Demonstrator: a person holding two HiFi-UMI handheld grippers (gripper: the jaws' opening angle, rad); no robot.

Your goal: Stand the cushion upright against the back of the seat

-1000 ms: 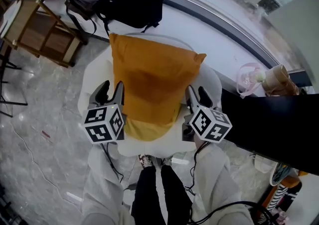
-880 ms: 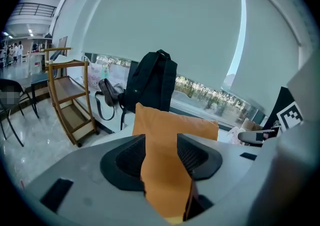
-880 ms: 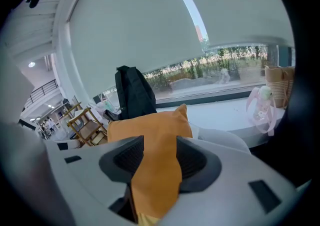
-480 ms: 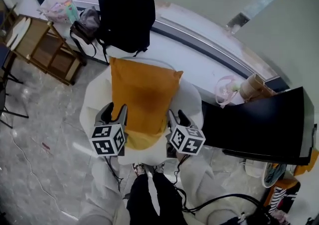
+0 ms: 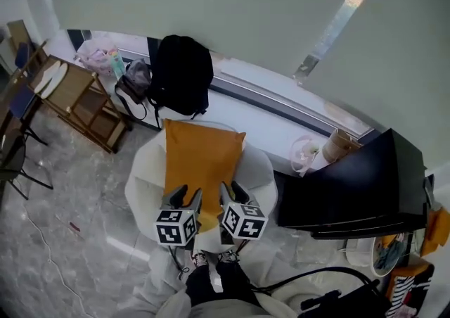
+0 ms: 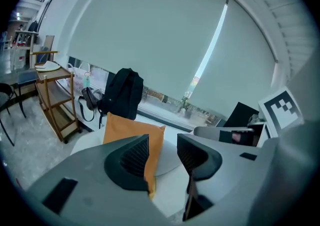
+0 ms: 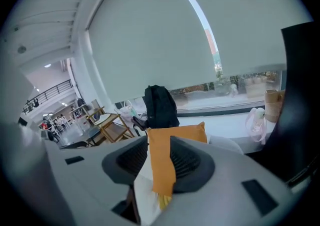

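Evidently the cushion (image 5: 202, 169) is light and soft: an orange fabric pad that would likely sag or fold if pinched by one corner. Its two side edges, low down, look the best places to take hold, one gripper to each. It leans against the back of the seat (image 5: 144, 183), with its top at the back's rim and its lower end toward the seat's front edge. How steeply it stands cannot be judged from above.

The left gripper (image 5: 185, 195) hovers over the seat's front edge, jaws apart with nothing between them. The right gripper (image 5: 233, 190) is beside it, jaws closing on nothing; the cushion only shows beyond the gap.

Behind the seat a backpack (image 5: 181, 74) stands on the sill (image 5: 267, 116). A wooden shelf (image 5: 77, 102) stands left of the seat and a black screen (image 5: 351, 183) right of it. None of them blocks the reach to the cushion.
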